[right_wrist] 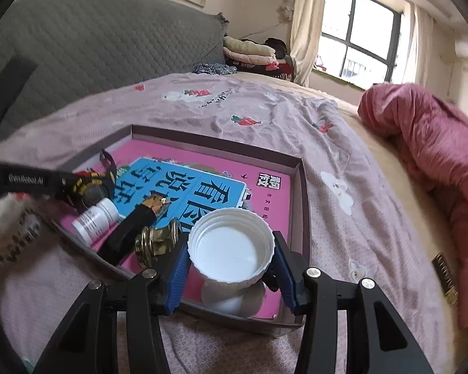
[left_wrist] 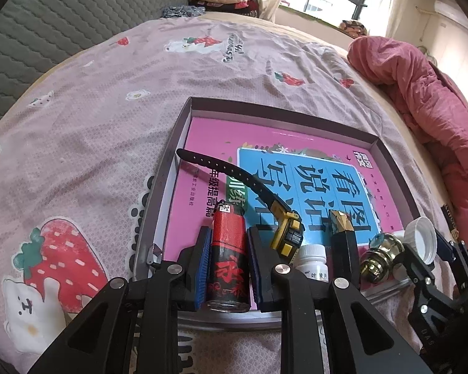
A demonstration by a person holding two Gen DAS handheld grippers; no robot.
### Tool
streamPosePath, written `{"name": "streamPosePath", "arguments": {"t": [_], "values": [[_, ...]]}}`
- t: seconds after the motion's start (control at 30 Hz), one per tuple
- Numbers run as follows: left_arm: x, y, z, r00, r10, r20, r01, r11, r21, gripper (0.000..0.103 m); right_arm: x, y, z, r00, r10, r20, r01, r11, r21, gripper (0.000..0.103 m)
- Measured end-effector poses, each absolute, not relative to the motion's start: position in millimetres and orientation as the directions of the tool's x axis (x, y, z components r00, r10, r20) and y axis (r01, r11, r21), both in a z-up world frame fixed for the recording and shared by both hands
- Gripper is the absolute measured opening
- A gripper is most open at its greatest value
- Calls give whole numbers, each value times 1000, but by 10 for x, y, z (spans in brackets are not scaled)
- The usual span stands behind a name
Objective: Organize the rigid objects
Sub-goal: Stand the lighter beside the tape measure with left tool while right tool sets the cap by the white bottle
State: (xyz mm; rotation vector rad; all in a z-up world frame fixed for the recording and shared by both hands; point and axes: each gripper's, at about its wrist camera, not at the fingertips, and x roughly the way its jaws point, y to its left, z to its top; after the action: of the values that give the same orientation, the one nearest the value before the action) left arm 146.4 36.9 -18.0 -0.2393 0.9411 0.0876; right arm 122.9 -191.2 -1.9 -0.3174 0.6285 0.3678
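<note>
On a bed's strawberry-print sheet (left_wrist: 93, 118) sits a shallow tray (left_wrist: 171, 155) collecting items: the left gripper (left_wrist: 226, 263) clamps a red-black lighter (left_wrist: 229, 255) upright at its near edge, the right gripper (right_wrist: 231, 261) grips a white ribbed cap (right_wrist: 231, 243) above the tray, evidently for placing.

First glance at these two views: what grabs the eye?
The shallow box on the pink strawberry bedsheet, floored by a bright pink and blue book. At its near edge the left tongs are shut on a red and black lighter, and the right tongs on a white ribbed cap. Between them lie a watch, pill bottle and brass knob.
</note>
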Motion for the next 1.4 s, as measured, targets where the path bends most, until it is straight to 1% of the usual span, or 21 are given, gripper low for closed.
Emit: {"name": "streamPosePath", "arguments": {"t": [0.27,0.43,0.73,0.9,1.07,1.23,1.4], "values": [[1469,390,-188,582,-39,-812,-187,966,-180,23,1218,-1885,-29,752,222,-620,-425,883,-199,50],[1464,390,-189,578,-40,-815,-192,964,-183,23,1197,-1857,-52,761,195,-619,-422,873,-243,51],[1459,393,-186,575,-42,-817,-191,964,-184,23,1125,-1826,-8,757,236,-609,-457,857,-237,51],[1461,397,-196,572,-47,-819,-189,964,-188,24,1111,-1852,45,751,273,-601,-470,860,-196,56],[1445,400,-195,570,-51,-820,-188,963,-191,24,1160,-1974,121,748,308,-588,-454,883,-115,56],[1437,402,-184,566,-58,-823,-183,964,-194,25,1235,-2113,153,750,301,-589,-409,911,-56,56],[1419,400,-161,566,-55,-822,-181,965,-189,33,1342,-2336,170,741,315,-594,-347,936,63,57]]}}
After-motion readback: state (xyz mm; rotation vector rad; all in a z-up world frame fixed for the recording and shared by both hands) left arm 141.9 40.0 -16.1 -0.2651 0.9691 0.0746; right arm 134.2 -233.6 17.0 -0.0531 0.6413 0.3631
